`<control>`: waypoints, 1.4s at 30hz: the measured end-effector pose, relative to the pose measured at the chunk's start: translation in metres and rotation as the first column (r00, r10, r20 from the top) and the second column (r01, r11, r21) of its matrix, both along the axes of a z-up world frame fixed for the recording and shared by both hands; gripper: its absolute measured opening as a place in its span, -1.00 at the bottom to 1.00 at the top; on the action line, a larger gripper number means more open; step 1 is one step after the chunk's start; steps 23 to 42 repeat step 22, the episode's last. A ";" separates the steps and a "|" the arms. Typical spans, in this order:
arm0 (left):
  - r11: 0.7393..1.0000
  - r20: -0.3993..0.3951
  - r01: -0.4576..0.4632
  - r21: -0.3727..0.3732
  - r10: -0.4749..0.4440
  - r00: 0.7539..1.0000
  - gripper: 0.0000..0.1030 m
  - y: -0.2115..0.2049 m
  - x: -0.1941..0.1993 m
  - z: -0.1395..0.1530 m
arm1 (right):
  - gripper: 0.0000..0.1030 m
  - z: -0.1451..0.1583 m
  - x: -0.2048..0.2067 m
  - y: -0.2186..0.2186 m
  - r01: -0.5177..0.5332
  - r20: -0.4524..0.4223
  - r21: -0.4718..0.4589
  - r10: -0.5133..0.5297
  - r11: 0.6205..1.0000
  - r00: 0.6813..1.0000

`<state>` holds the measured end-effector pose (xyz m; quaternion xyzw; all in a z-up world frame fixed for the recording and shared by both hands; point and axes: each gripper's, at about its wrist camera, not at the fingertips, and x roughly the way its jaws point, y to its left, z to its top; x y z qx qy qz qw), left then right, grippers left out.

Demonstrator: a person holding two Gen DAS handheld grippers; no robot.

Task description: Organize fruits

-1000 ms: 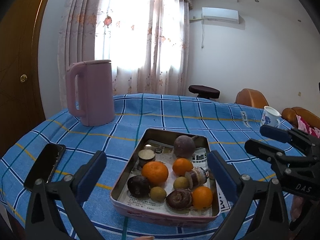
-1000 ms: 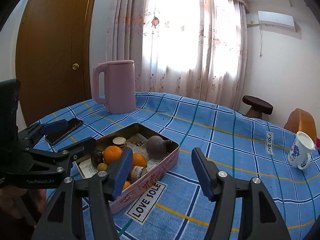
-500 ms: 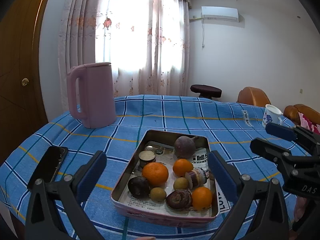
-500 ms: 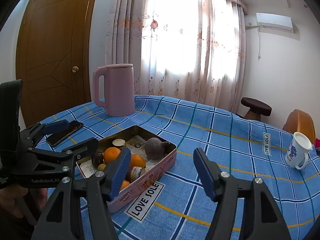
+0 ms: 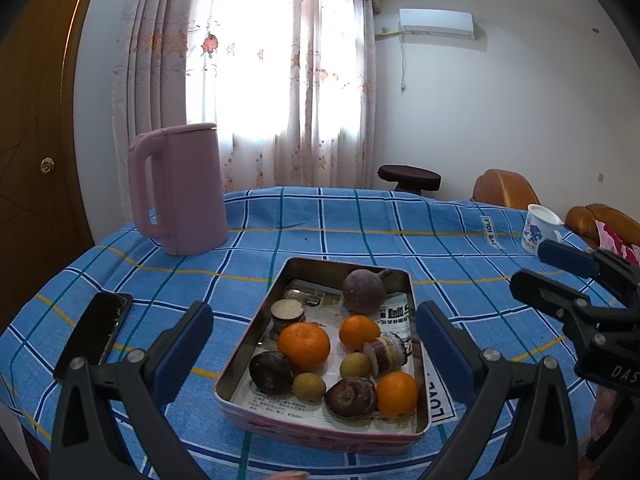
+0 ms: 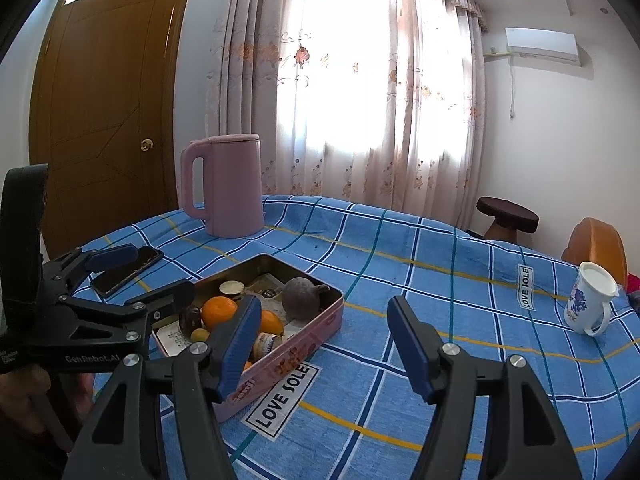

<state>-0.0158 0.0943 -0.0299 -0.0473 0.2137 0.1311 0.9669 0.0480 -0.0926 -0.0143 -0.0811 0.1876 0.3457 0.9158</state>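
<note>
1. Nearest, the left gripper [image 5: 312, 344] hovers low over the near end of the tin tray [image 5: 256, 316], its blue-padded fingers spread wide to either side of it and holding nothing. The right gripper [image 6: 320, 344] hangs just to the tray's right over bare tablecloth [image 6: 440, 280], jaws equally wide apart and empty.

2. The fruits all lie inside the tray on a sheet of newsprint: three oranges, the biggest [image 5: 304, 345] near the middle, two small yellow-green fruits [image 5: 309, 387], a dark round one [image 5: 271, 372] at the near left, a brownish one [image 5: 350, 397] by the near wall, and a big purple root-like one [image 5: 364, 292] at the far end. A small jar [image 5: 386, 354] and a cut round piece [image 5: 287, 310] sit among them.

3. How far along: no fruit shows on the cloth, so gathering into the tray looks complete as things lie. The kinds are mixed, though (oranges scattered among dark ones), which fits either a finished collection or a sorting yet to come; the pictures don't settle which.

4. Farther off stand a black phone [image 5: 94, 332] at the left, a pink kettle [image 5: 178, 188] behind it, and a white mug [image 6: 590, 304] far right.
</note>
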 end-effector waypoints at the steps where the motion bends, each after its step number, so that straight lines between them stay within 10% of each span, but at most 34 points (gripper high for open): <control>1: 1.000 -0.001 -0.001 0.003 0.001 1.000 1.00 -0.001 0.000 0.001 | 0.29 0.000 0.000 -0.001 0.002 0.001 0.001 -0.002 1.000 1.000; 42: 1.000 0.013 0.024 0.007 -0.024 1.000 1.00 -0.011 0.000 0.006 | 0.30 -0.009 0.008 -0.020 0.053 -0.010 0.011 -0.053 0.999 0.999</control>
